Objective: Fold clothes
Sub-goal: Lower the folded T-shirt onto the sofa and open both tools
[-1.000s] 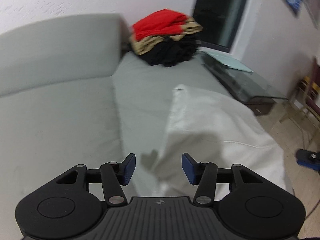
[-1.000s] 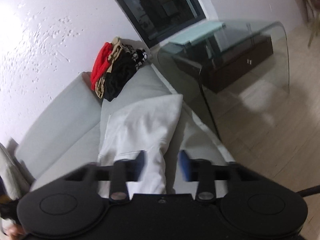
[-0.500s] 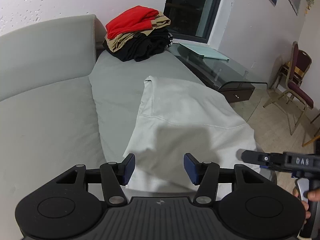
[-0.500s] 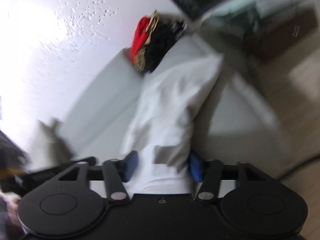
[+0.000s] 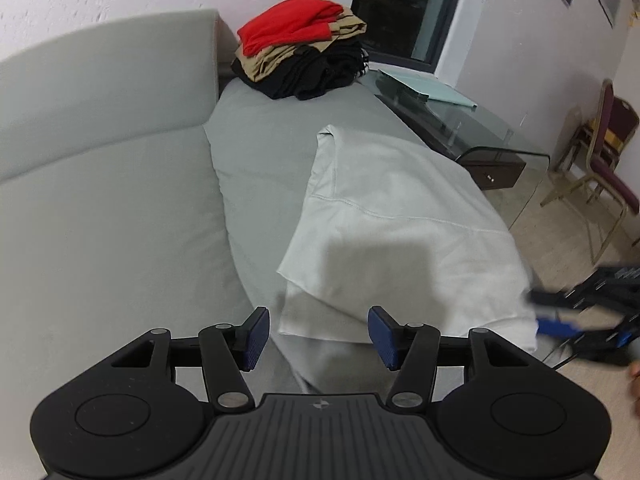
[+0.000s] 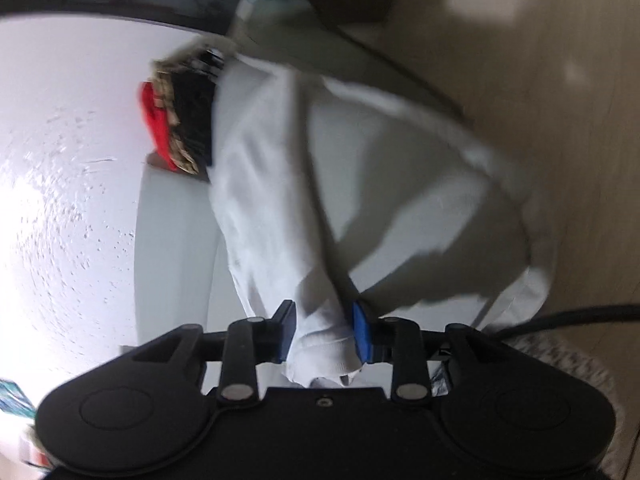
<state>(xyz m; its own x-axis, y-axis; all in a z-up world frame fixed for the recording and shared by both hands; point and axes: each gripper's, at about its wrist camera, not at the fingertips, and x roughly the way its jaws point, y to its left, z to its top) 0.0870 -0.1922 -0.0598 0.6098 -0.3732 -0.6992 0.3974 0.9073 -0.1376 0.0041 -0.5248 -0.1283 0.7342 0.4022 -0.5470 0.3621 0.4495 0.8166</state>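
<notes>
A white garment (image 5: 396,236) lies partly folded on the grey sofa seat (image 5: 264,160). My left gripper (image 5: 318,336) is open and empty, hovering just above the garment's near edge. My right gripper (image 6: 323,334) is shut on a bunched corner of the white garment (image 6: 272,216), which stretches away from its jaws. In the left wrist view the right gripper (image 5: 560,324) shows as a blur at the garment's near right corner.
A pile of folded red, tan and black clothes (image 5: 304,64) sits at the sofa's far end. A glass side table (image 5: 460,120) stands right of the sofa. Chairs (image 5: 600,168) stand by the right wall. The sofa back (image 5: 100,92) is on the left.
My right gripper has closed on the garment's corner and rolled sharply, its view now tilted. The left gripper has drawn back slightly and stays open.
</notes>
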